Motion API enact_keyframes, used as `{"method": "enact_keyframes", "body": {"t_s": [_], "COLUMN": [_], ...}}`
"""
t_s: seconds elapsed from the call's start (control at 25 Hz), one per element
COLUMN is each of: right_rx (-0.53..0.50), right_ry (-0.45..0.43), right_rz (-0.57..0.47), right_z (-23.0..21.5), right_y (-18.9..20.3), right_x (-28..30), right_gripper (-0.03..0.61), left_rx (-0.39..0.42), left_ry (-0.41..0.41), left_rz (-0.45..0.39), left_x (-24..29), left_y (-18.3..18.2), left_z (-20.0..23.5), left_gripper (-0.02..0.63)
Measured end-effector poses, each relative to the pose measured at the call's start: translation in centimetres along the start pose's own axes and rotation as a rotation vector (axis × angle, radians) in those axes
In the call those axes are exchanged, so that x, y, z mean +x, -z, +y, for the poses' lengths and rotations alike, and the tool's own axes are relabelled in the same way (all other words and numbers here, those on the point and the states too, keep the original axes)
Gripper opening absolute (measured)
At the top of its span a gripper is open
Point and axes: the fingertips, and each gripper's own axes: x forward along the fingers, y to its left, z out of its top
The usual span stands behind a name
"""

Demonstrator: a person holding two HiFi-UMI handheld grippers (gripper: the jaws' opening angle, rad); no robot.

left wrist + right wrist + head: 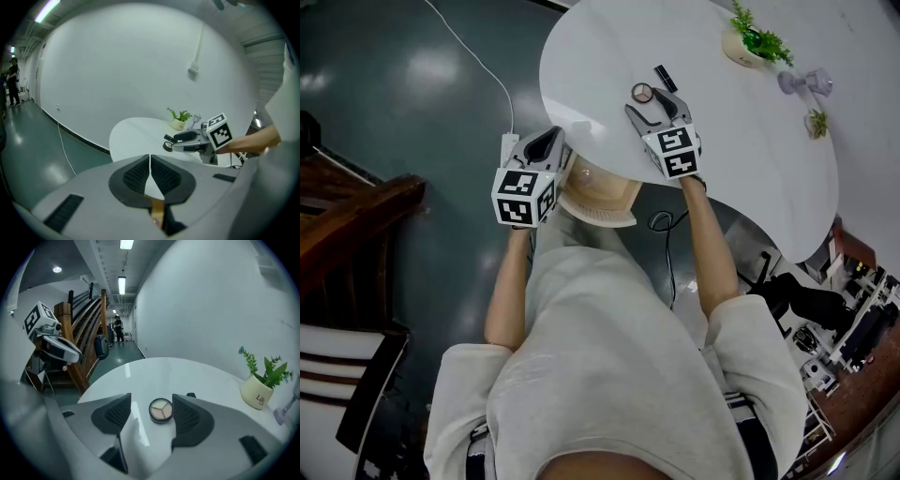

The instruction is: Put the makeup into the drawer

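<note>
A round makeup compact (642,92) with three pale shades lies on the white round table (741,159). My right gripper (652,101) is open just short of it. In the right gripper view the compact (161,410) lies between the jaws, close to the right one, and the pads of that gripper (151,402) do not touch it. A beige drawer (598,195) sticks out from under the table's near edge. My left gripper (551,141) hovers at the drawer's left side. Its jaws are shut (150,157) with nothing seen between the pads.
A black tube (665,77) lies just beyond the compact. A potted plant (752,42), a clear stemmed piece (806,82) and a tiny plant (817,122) stand on the far side. A white cable (478,66) crosses the floor. Wooden stairs (82,333) rise at left.
</note>
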Motion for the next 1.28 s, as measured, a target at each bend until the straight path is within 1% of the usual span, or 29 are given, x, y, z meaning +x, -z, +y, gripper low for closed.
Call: {"method": "enact_keyframes", "body": {"t_s": [0.16, 0.32, 0.44, 0.56, 0.68, 0.84, 0.96, 1.16, 1.28], "right_rx": [0.013, 0.037, 0.046, 0.045, 0.051, 0.035, 0.023, 0.008, -0.009], "right_ry": [-0.005, -0.04, -0.046, -0.046, -0.053, -0.052, -0.052, -0.088, -0.105], "right_rz": [0.046, 0.096, 0.121, 0.158, 0.167, 0.161, 0.136, 0.074, 0.043], "right_z": [-1.3, -1.4, -1.5, -1.4, -1.3, -1.4, -0.9, 2.0, 4.1], "right_y": [0.8, 1.7, 2.3, 2.9, 3.1, 3.1, 2.4, 0.6, 0.2], "right_x": [1.4, 2.4, 3.0, 3.5, 3.6, 3.6, 3.1, 1.4, 0.3], "right_gripper": [0.275, 0.275, 0.268, 0.236, 0.218, 0.215, 0.215, 0.215, 0.215], "left_rx": [-0.001, -0.004, -0.006, -0.008, -0.01, -0.013, -0.013, -0.011, -0.01], "left_ry": [-0.003, -0.005, -0.008, -0.011, -0.013, -0.015, -0.015, -0.019, -0.02], "left_rz": [0.002, 0.002, 0.002, -0.001, -0.001, 0.0, -0.003, -0.003, -0.003], "left_x": [0.3, 0.2, 0.2, 0.2, 0.2, 0.0, -0.2, -0.7, -1.1], "left_y": [-0.2, -0.5, -0.6, -0.8, -0.8, -0.7, -0.6, -0.3, 0.1], "left_z": [0.2, 0.5, 0.7, 1.0, 1.2, 1.3, 1.4, 1.5, 1.3], "left_gripper": [0.017, 0.017, 0.017, 0.017, 0.017, 0.017, 0.017, 0.017, 0.017]}}
